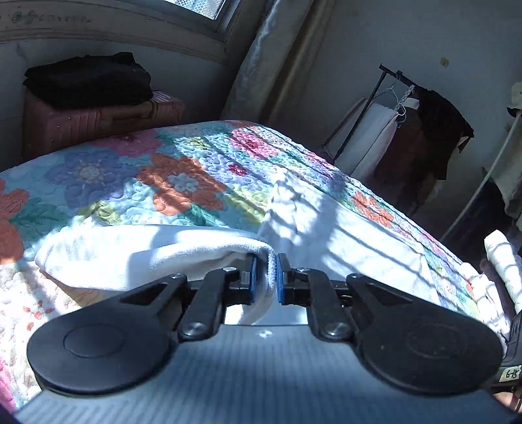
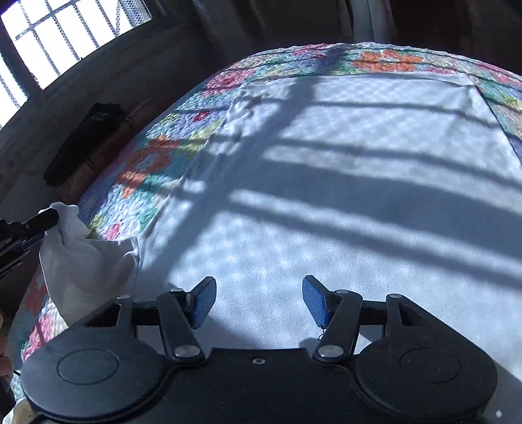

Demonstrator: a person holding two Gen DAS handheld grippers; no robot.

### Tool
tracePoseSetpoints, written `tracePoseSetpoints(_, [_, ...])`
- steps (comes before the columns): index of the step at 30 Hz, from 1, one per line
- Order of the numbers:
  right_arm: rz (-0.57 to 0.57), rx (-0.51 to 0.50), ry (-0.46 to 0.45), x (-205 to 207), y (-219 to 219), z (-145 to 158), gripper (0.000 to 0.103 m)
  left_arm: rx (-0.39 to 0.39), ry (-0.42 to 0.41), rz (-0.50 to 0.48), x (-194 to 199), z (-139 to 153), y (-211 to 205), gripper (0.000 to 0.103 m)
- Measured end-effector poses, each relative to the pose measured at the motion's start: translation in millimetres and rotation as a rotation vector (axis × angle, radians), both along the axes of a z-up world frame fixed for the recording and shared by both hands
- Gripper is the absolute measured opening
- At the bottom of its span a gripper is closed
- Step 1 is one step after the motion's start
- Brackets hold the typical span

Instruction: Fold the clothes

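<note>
Evidently the left gripper (image 1: pixel 267 275) has its fingers clenched on a lifted edge of the white fleecy cloth (image 2: pixel 326 182) for folding; beside that cloth's near edge, the right gripper (image 2: pixel 259 301) hovers, fingers released, over the flowered quilt bed (image 1: pixel 130 176).

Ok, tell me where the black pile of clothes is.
In the left wrist view the black pile of clothes sits upper left, on top of the pink suitcase behind the floral quilt, below the window.
</note>
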State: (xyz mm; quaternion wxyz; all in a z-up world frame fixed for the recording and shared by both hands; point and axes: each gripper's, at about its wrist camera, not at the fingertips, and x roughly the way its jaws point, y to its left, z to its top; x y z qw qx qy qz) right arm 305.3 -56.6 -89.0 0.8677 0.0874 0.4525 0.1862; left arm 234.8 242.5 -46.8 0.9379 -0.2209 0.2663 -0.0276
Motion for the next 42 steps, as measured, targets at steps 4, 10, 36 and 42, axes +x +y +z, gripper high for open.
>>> tracePoseSetpoints(4, [-0.106, -0.066, -0.011, -4.7, -41.8, -3.7, 0.064, -0.115, 0.201, -0.268, 25.9, -41.0, -77.1, 0.012])
tracePoseSetpoints(10, [-0.172, -0.114, -0.016, -6.7, -63.2, -6.3, 0.064, 0.038, 0.42, -0.337, 27.4, -80.2, -103.7, 0.024])
tracePoseSetpoints(36, [0.618, -0.368, -0.275, -51.5, 127.6, -7.8, 0.066, 0.148, 0.562, 0.042, 16.7, -73.8, 27.1, 0.059])
tracePoseSetpoints(42, [0.506, -0.471, -0.44, -52.2, 113.4, -1.4, 0.006, 0.314, 0.569, 0.057, 17.9, -83.4, 2.2, 0.068])
